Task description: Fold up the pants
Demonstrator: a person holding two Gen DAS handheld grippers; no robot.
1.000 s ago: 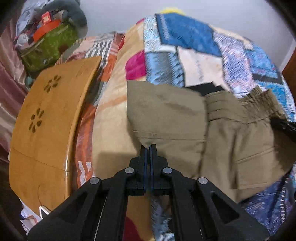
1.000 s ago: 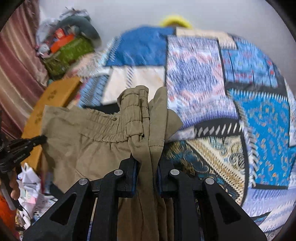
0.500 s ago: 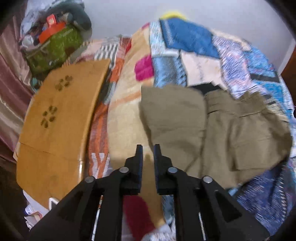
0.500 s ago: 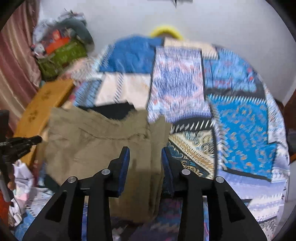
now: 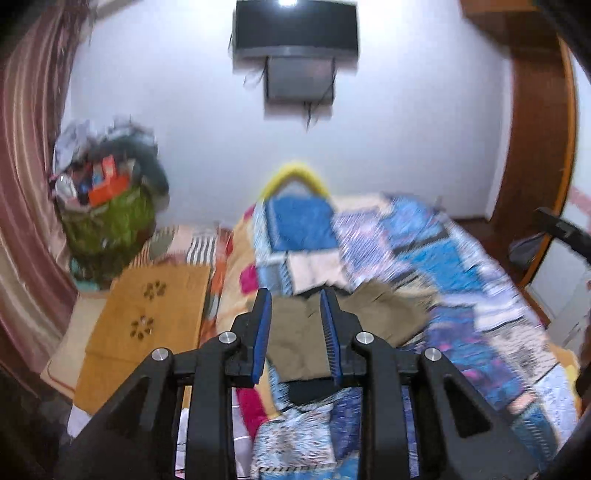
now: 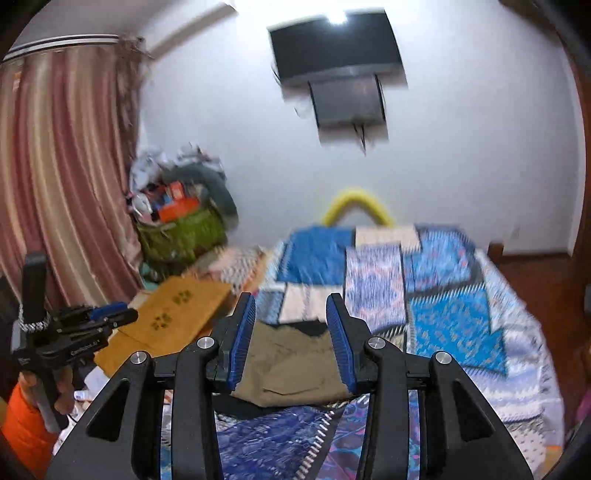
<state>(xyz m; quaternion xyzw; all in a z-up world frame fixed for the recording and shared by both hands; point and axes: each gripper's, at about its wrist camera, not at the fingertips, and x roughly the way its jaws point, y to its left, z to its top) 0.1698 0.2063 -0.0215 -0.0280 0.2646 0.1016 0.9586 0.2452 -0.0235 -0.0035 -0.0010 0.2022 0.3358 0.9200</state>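
Observation:
The olive pants (image 5: 380, 314) lie folded into a compact bundle on the patchwork quilt (image 5: 461, 277), with a dark cloth (image 5: 314, 387) showing under their near edge. My left gripper (image 5: 294, 297) hangs well above and in front of them, its jaws opening with nothing between the blue pads. In the right wrist view the pants (image 6: 291, 358) appear far below my right gripper (image 6: 291, 301), which is open and holds nothing. The left gripper (image 6: 110, 317) also shows at that view's left edge, held by a hand.
A wooden board (image 5: 147, 317) lies left of the bed. Behind it stands a green bag (image 5: 107, 221) piled with clutter, beside a striped curtain (image 6: 62, 166). A screen (image 5: 295, 29) hangs on the white wall, and a yellow curved piece (image 5: 293, 177) sits at the bed's far end.
Both grippers let go of the pants, opened, and rose up and back from the bed. The pants now lie flat and folded, and the wall and screen have come into view.

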